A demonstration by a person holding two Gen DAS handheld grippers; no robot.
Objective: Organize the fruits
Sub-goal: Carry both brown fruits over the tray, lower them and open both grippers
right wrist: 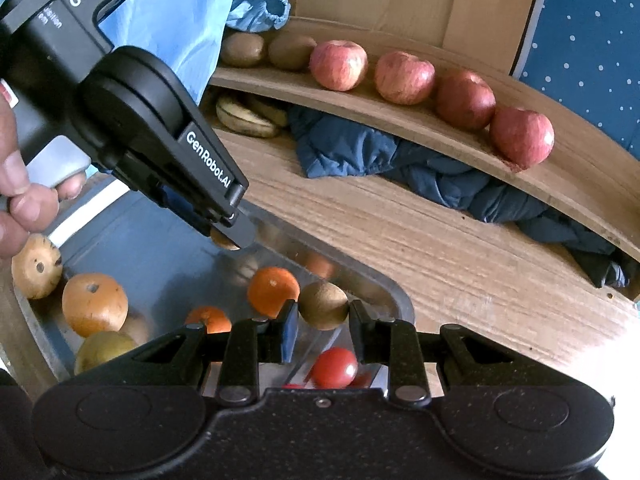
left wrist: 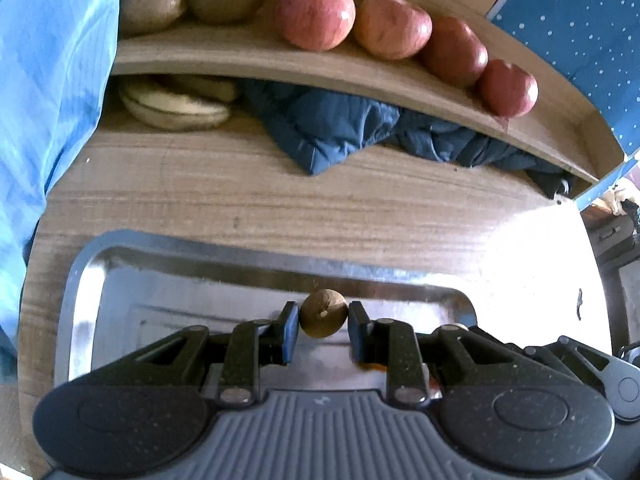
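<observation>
Wooden shelf (right wrist: 460,120) at the far side, holding four red apples (right wrist: 404,76) and two brown kiwis (right wrist: 266,50). Oranges (right wrist: 274,290) left in shiny metal tray (left wrist: 84,280). Left tongs (left wrist: 323,320) and right tongs (right wrist: 323,314) each pinching a small brown kiwi.

Brown kiwi (left wrist: 323,313) between left hand-held gripper (left wrist: 323,320) fingers, above metal tray (left wrist: 84,288).

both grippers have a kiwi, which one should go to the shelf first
Left, probably: the left gripper holds its kiwi lifted above the tray. The right gripper and its kiwi sit lower among the fruit.
</observation>
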